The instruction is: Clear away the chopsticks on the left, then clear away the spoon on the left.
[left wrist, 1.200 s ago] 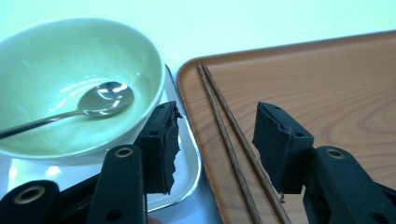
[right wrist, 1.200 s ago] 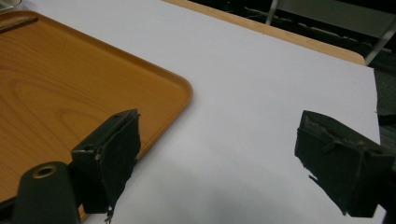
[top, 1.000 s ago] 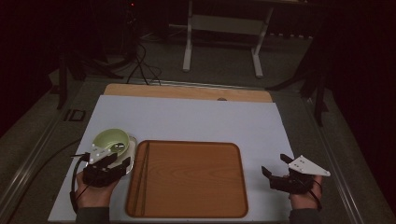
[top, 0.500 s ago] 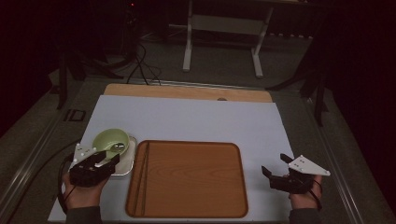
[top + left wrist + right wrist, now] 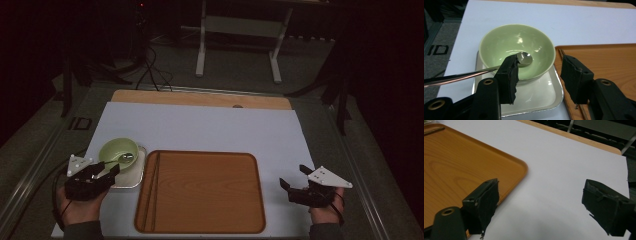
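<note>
- Left gripper point(image 5: 107, 172): positioned at the near left of the table, jaws parted, nothing clamped between the pads; seen the same way in the left gripper view point(image 5: 539, 75).
- Green bowl point(image 5: 118, 154): seated upright on a small metal tray point(image 5: 131, 180), just ahead of the left gripper; also clear in the left gripper view point(image 5: 516, 47).
- Metal spoon point(image 5: 474, 73): lying with its head inside the bowl, handle leaning over the rim and out toward the near left; passing just outside the left-hand jaw, contact with that jaw not determinable.
- Small metal tray: square with rounded corners, resting on the white mat point(image 5: 200, 130), its right edge just beside the wooden tray point(image 5: 210, 200).
- Wooden tray: centred on the near half of the mat, bare apart from chopsticks point(image 5: 152, 185) laid along its left side.
- Right gripper point(image 5: 292, 182): held at the near right of the table, well apart from the bowl, jaws wide and empty; confirmed in the right gripper view point(image 5: 540, 205), over bare mat just beside the wooden tray's corner point(image 5: 519, 165).
</note>
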`<state>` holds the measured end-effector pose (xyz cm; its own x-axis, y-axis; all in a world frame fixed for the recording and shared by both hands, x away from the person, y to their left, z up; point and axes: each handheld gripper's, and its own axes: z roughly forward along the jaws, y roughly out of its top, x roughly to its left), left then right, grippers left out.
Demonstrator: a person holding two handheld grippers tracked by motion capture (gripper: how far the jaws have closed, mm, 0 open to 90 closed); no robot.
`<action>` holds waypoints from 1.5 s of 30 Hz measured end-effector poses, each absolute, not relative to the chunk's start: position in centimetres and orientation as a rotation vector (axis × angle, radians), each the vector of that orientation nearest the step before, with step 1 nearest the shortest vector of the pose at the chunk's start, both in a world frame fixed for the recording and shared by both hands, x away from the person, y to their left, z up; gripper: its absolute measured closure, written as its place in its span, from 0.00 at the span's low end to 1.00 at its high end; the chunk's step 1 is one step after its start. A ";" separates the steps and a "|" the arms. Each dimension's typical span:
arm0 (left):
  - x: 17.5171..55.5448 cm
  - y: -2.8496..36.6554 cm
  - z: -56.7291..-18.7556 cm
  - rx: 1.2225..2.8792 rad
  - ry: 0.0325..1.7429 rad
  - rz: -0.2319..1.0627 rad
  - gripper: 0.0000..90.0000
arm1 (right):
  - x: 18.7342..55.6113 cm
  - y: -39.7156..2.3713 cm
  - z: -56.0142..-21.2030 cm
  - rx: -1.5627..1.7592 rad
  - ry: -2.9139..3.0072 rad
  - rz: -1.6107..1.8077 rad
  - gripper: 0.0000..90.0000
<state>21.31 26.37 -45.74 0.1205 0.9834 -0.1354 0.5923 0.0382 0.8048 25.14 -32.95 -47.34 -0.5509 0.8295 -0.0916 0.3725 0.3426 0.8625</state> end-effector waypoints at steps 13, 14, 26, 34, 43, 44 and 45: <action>20.5 28.1 -45.6 1.587 1.629 0.681 0.55 | 25.1 -32.9 -47.3 1.047 2.082 1.134 0.16; 20.5 28.1 -45.6 1.587 1.629 0.681 0.55 | 25.1 -32.9 -47.3 1.046 2.082 1.134 0.16; 20.3 29.2 -46.6 1.555 1.708 0.684 0.57 | 25.1 -33.0 -47.2 1.047 2.076 1.136 0.16; 20.9 29.7 -47.8 1.566 1.753 0.663 0.60 | 25.0 -33.0 -47.2 1.047 2.071 1.138 0.16; 22.8 30.3 -49.2 1.474 1.797 0.639 0.56 | 25.1 -32.9 -47.2 1.049 2.075 1.133 0.16; 22.9 30.4 -49.3 1.463 1.797 0.632 0.56 | 25.0 -32.9 -47.2 1.050 2.075 1.134 0.16; 23.0 30.4 -49.3 1.452 1.797 0.633 0.57 | 25.0 -32.9 -47.2 1.049 2.073 1.135 0.16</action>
<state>23.00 30.40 -49.34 -0.0972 0.9679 -0.2316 0.6092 0.2419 0.7552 25.04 -32.95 -47.20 -0.5450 0.8332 -0.0936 0.3700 0.3393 0.8649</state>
